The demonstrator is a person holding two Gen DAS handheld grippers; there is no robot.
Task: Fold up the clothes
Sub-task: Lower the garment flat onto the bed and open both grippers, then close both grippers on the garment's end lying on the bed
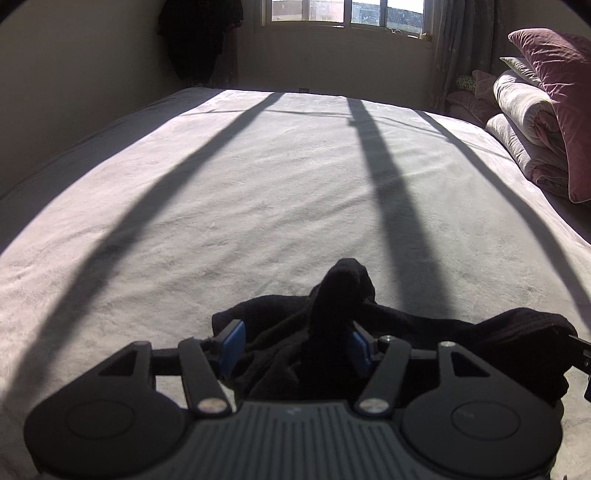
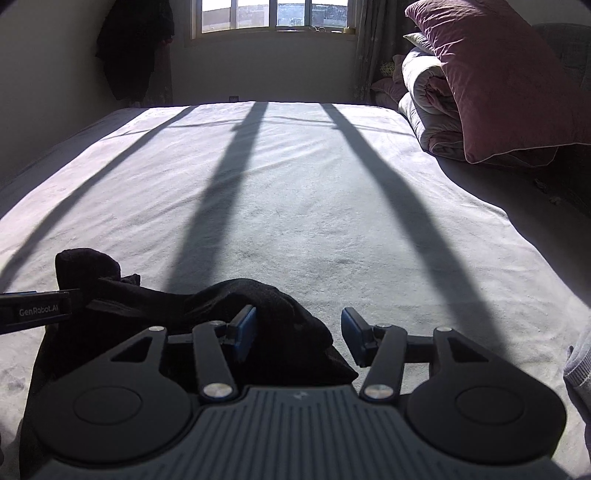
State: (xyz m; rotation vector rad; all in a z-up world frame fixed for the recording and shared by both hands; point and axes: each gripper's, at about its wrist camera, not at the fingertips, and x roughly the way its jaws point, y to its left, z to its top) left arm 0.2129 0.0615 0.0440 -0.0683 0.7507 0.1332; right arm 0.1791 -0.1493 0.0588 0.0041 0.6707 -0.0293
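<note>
A crumpled black garment [image 1: 332, 295] lies on the near part of the grey bed [image 1: 258, 177]. My left gripper [image 1: 295, 347] stands open over it, blue pads [image 1: 233, 341] wide apart, with a bunched peak of the cloth rising between them. In the right wrist view the same garment [image 2: 258, 299] sits at the lower left. My right gripper [image 2: 299, 332] is open; the cloth lies against its left pad [image 2: 246, 328], and bare bed [image 2: 314, 192] shows before the right pad. The left gripper's side [image 2: 33, 312] enters from the left edge.
A folded quilt [image 1: 524, 122] and a purple pillow [image 1: 554, 92] are stacked at the bed's right side. A dark coat [image 1: 199, 37] hangs on the far wall beside the window [image 1: 343, 11]. Long shadow bars cross the sheet. A grey sleeve [image 2: 580, 365] shows at the right edge.
</note>
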